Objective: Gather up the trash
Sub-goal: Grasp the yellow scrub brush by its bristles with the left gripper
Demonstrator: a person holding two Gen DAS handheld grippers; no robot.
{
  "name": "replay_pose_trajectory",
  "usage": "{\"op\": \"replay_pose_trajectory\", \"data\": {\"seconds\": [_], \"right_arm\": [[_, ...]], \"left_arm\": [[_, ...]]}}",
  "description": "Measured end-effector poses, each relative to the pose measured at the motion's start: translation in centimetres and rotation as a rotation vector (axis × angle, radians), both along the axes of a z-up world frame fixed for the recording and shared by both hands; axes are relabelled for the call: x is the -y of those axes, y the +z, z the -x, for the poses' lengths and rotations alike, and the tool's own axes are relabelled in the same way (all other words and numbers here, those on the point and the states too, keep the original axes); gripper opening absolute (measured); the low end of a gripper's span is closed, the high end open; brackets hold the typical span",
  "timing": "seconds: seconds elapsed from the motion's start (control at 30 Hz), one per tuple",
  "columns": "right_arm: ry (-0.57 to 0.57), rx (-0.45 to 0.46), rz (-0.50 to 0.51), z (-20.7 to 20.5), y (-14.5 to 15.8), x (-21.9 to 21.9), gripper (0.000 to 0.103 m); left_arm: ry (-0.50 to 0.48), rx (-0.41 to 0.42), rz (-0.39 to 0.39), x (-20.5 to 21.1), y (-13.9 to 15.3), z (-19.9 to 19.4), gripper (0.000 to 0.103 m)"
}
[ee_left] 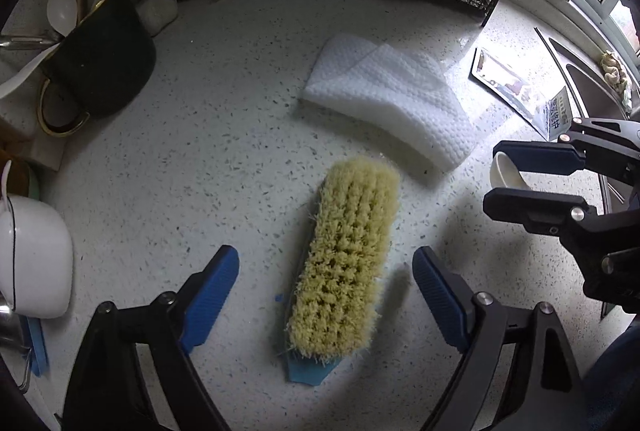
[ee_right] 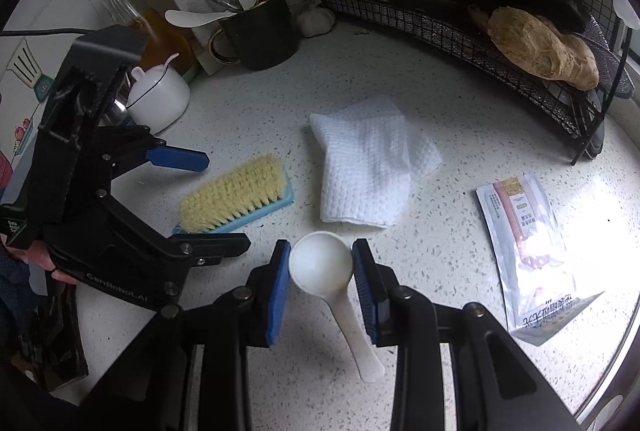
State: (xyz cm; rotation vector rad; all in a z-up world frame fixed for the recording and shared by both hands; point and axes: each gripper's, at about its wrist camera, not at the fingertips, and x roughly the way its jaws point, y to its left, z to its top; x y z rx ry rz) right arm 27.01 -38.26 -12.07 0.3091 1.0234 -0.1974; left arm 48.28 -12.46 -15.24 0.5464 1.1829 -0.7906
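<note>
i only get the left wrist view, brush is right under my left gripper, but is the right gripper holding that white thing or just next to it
Observer: Holding it. In the right wrist view the right gripper is shut on the bowl of a white spoon, one blue pad on each side.
Operator: cant see a handle, where is it
Observer: It runs back under the gripper towards the camera.
Operator: whats left of my left gripper, past the brush
Observer: A white lidded pot stands on the counter there, and behind it a glass bottle of amber liquid.
</note>
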Motion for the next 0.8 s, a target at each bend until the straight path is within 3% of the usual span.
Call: {"op": "replay_pose_trajectory", "data": {"seconds": [0.13, 0.23, 0.27, 0.3, 0.57, 0.8], "right_arm": [[-0.023, 0.004, -0.018, -0.1, 0.1, 0.5, 0.029], [-0.026, 0.021, -0.014, 0.5, 0.6, 0.4, 0.029], [-0.021, 0.021, -0.007, 0.8, 0.7, 0.3, 0.029], [-0.019, 0.017, 0.001, 1.2, 0.8, 0.2, 0.029], [0.009, -0.03, 0.069, 2.3, 1.5, -2.0, 0.029], [0.057, -0.013, 0.087, 4.6, 3.2, -4.3, 0.029]], "left_arm": [[-0.01, 0.049, 0.015, 0.6, -0.2, -0.2, 0.078], [0.022, 0.057, 0.04, 0.5, 0.2, -0.1, 0.057], [0.035, 0.06, 0.042, 0.5, 0.3, -0.1, 0.043], [0.051, 0.062, 0.042, 0.4, 0.5, 0.0, 0.037], [0.149, 0.123, 0.015, -0.8, 1.5, 4.5, 0.037], [0.239, 0.145, 0.062, -3.4, 4.4, 8.9, 0.037]]}}
